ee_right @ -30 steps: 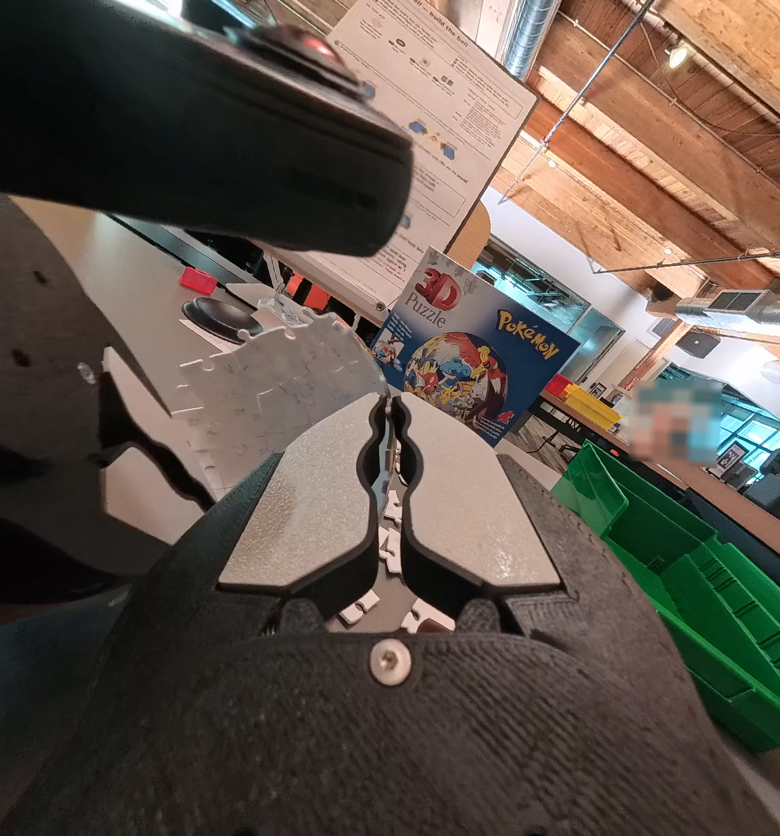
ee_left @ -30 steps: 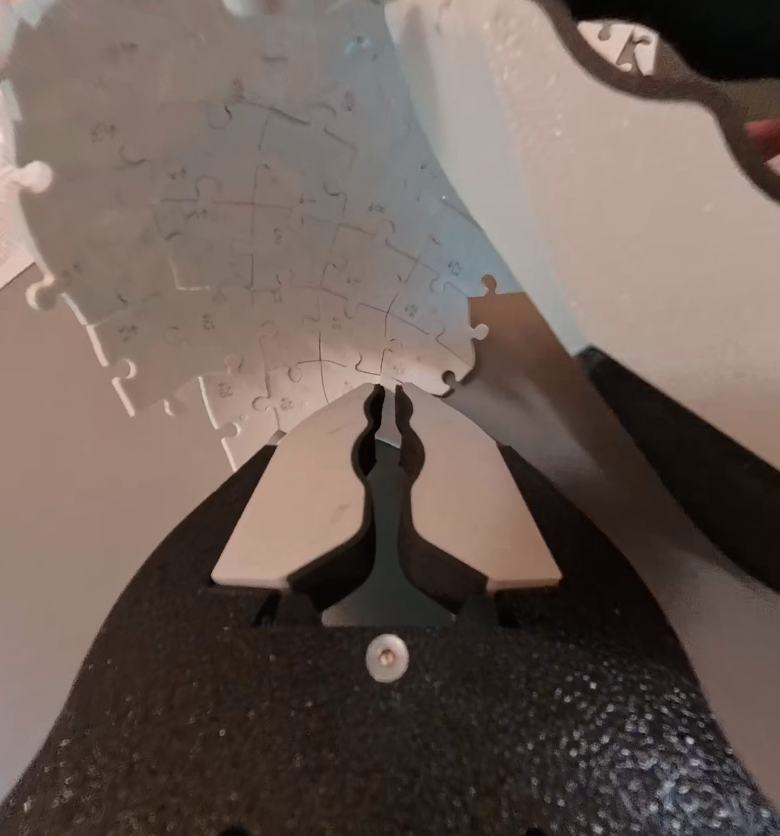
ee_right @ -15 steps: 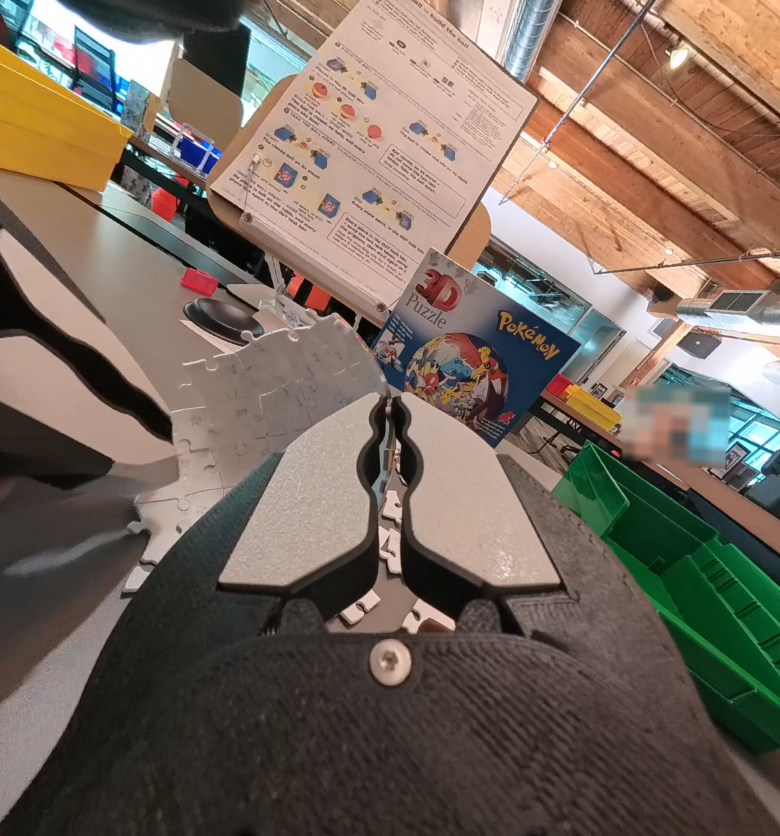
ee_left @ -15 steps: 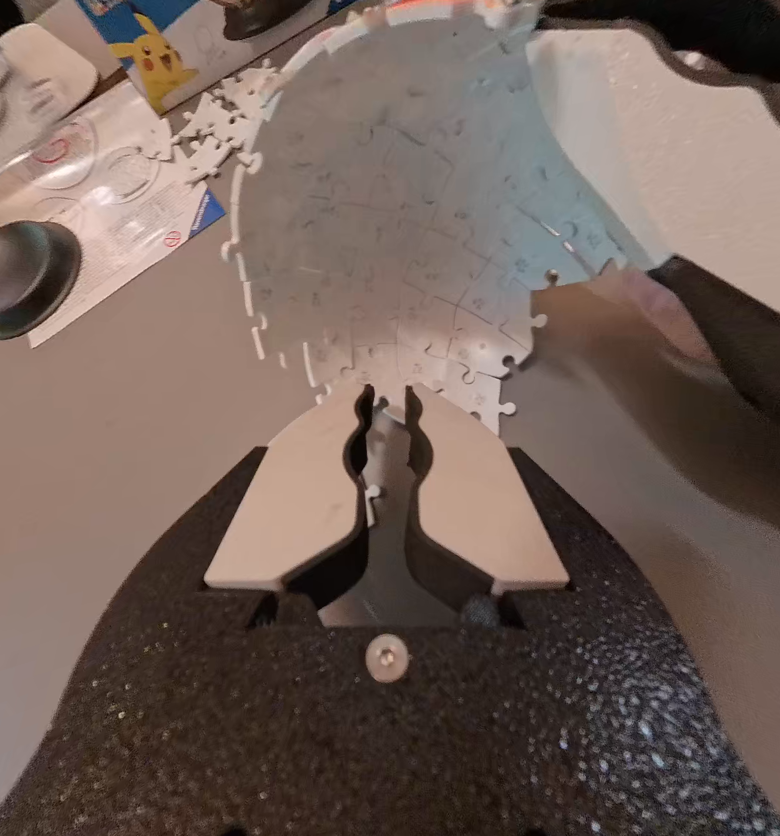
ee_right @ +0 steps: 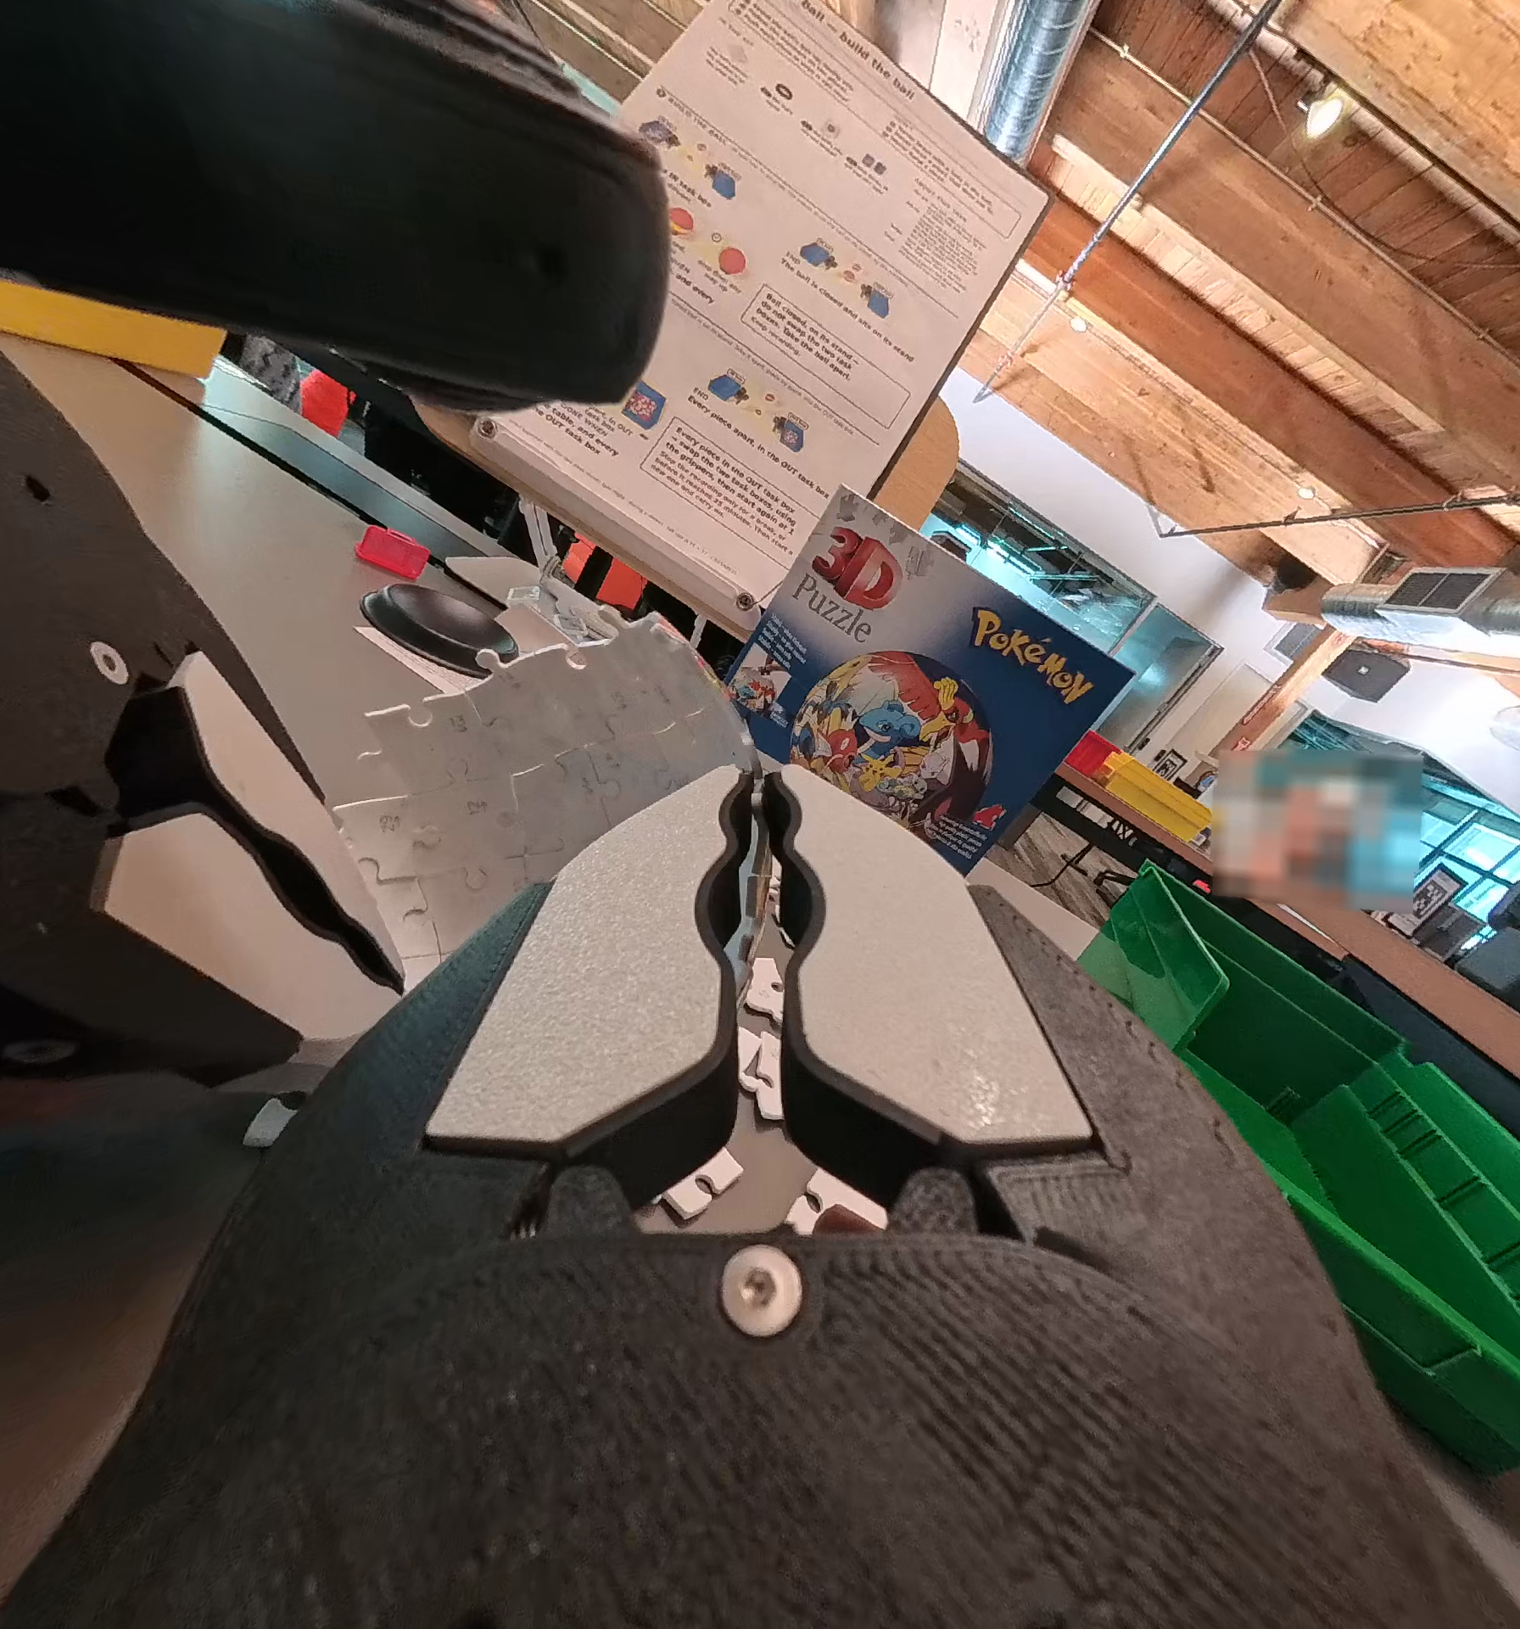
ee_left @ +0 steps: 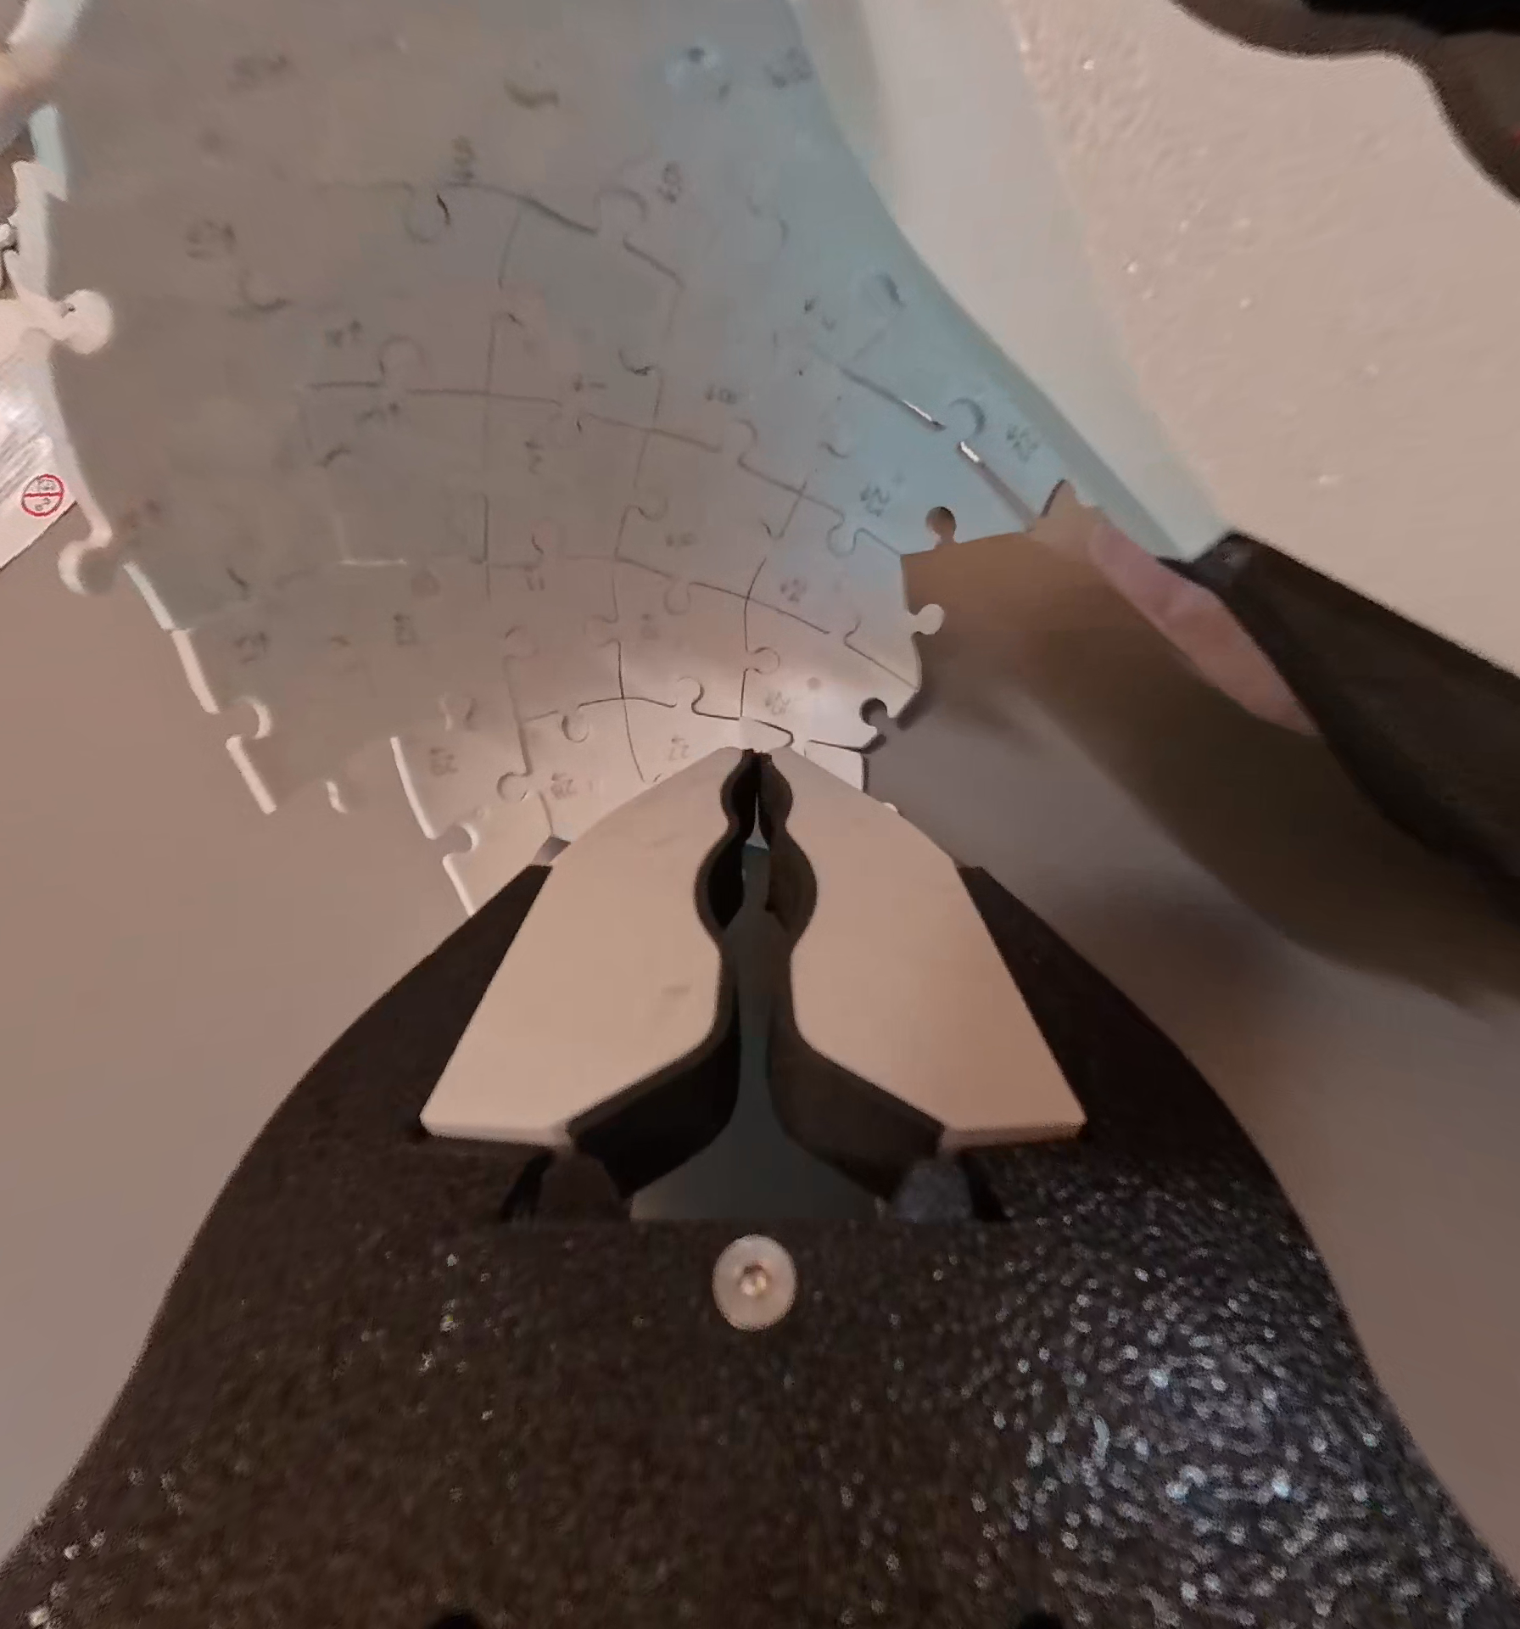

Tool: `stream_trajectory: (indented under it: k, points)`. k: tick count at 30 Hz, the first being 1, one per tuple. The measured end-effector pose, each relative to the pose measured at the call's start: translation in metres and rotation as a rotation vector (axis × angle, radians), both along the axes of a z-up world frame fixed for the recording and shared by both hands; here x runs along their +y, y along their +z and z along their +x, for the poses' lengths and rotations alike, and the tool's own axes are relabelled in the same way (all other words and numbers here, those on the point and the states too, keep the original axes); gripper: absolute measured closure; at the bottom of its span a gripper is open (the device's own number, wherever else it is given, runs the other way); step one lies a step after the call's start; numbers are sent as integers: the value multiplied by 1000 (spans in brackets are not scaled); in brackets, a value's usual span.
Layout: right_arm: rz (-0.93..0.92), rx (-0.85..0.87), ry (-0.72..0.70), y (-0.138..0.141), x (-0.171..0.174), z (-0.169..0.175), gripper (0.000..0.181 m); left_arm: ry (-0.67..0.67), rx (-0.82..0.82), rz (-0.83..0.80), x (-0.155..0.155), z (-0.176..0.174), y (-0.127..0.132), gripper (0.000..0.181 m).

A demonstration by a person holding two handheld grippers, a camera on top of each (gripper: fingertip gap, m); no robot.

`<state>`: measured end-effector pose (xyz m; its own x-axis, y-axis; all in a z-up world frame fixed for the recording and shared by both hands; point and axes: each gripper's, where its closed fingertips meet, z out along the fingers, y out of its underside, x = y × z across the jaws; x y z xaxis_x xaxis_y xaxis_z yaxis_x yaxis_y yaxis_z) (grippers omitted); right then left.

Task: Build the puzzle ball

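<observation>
Curved grey shell of joined puzzle-ball pieces (ee_left: 510, 458) sits closer to the left camera than half a second ago; the black round stand and leaflet seen then are mostly out of view. Shell is held up off the grey tabletop (ee_left: 104, 926). Left gripper (ee_left: 758, 765) is clenched on its bottom edge, right gripper (ee_right: 758, 780) clamped on its side rim. Loose white pieces (ee_right: 761, 1049) lie under the right gripper, at least four. Behind: one blue puzzle box (ee_right: 924, 714), one black stand (ee_right: 439, 617), one instruction board (ee_right: 827, 291), one green bin (ee_right: 1320, 1111). Left gripper's body blocks the right view's left side.
</observation>
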<state>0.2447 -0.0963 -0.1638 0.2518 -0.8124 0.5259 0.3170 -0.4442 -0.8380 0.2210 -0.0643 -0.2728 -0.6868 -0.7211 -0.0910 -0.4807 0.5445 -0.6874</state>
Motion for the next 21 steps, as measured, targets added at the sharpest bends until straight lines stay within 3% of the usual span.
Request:
stream_trajectory:
  k: [16, 21]
  points:
    - [4, 0, -1, 0, -1, -1, 178, 0, 11, -17, -4, 7, 0, 181]
    - [3, 0, -2, 0, -1, -1, 178, 5, -88, -48, -1, 4, 20, 181]
